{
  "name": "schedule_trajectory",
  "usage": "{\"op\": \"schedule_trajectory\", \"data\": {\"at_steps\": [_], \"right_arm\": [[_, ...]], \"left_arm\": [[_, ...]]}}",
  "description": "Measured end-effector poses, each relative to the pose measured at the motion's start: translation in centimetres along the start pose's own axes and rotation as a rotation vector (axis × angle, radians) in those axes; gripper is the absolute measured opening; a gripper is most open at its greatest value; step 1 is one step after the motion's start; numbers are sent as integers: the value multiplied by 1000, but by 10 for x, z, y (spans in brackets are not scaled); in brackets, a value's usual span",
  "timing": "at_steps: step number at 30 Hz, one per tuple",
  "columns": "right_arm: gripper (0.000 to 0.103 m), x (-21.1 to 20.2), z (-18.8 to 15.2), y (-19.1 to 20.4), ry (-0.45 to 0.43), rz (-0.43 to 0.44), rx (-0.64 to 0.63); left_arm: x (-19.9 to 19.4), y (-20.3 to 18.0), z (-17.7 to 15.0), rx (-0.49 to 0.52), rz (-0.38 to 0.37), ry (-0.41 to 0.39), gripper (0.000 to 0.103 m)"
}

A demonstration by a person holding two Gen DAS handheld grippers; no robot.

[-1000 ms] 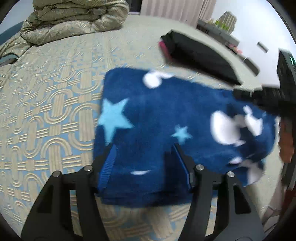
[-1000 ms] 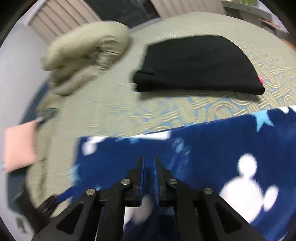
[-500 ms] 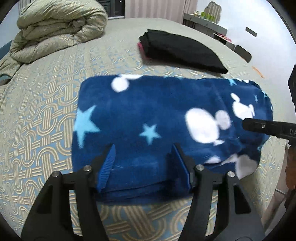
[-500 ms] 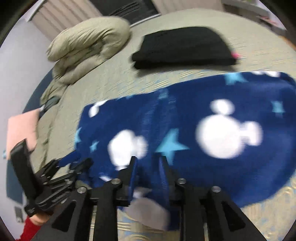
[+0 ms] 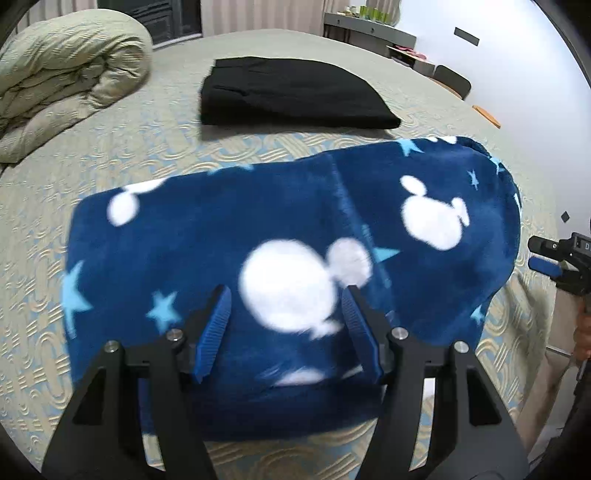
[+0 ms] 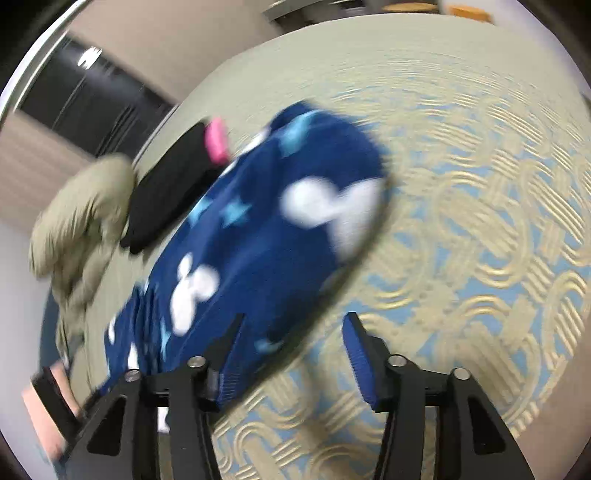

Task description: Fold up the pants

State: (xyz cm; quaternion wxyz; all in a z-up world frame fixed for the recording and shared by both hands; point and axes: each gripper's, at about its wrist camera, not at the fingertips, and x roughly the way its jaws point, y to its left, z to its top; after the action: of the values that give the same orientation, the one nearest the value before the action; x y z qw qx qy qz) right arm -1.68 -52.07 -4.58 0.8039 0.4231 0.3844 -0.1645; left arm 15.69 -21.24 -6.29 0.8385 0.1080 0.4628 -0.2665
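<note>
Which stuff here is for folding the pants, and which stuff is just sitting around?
For the job:
- blue pants with stars, folded on the bed
- left gripper, over the pants
- right gripper, jaws opening, nothing between them

Just lying about:
- black folded clothes
- rolled-up beige quilt
- patterned bedspread
- pink thing by the black clothes; too blurry to name

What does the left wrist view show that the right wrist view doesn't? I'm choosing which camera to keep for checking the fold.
Only the left wrist view shows the shelf by the wall and the right gripper from outside. Only the right wrist view shows a pink item at the black garment's end and bare bedspread between its opening fingers. Both show the blue pants, the folded black garment and the rolled duvet.
</note>
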Motion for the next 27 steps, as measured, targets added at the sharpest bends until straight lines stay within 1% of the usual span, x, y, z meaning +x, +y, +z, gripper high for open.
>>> {"op": "schedule_trajectory", "data": {"at_steps": [2,5,9,12,16,17,18,20,22,23,24,26,27], "right_arm": [[62,-4,8,-24,-27,8,100],[64,0,19,-42,-25,50,179],[68,5,28,-53,-17,69,204],[69,12,35,-55,-5,99,216],[73,25,45,-46,-9,149,214],[73,27,48,-45,-12,150,216],[74,30,51,-42,-18,148,220],[74,35,59,-39,-30,136,232],[75,39,65,-35,-38,136,238],[75,40,66,-34,-37,132,236],[75,43,68,-32,-33,123,231],[75,49,69,-27,-25,112,223],[75,51,69,-25,-23,109,218]], "left_arm": [[6,-6,5,-4,-11,10,64],[17,-15,10,-3,-32,35,64],[30,-25,11,12,-8,64,64],[35,-28,7,35,11,68,65],[34,-31,8,38,24,69,66],[32,-30,9,23,15,66,66],[28,-30,10,2,-12,56,66],[18,-31,13,-31,-88,29,66],[10,-36,15,-27,-143,11,66],[10,-39,15,-8,-151,9,66],[14,-45,15,37,-118,17,66],[27,-48,11,109,-9,44,66],[33,-46,8,125,44,54,66]]}}
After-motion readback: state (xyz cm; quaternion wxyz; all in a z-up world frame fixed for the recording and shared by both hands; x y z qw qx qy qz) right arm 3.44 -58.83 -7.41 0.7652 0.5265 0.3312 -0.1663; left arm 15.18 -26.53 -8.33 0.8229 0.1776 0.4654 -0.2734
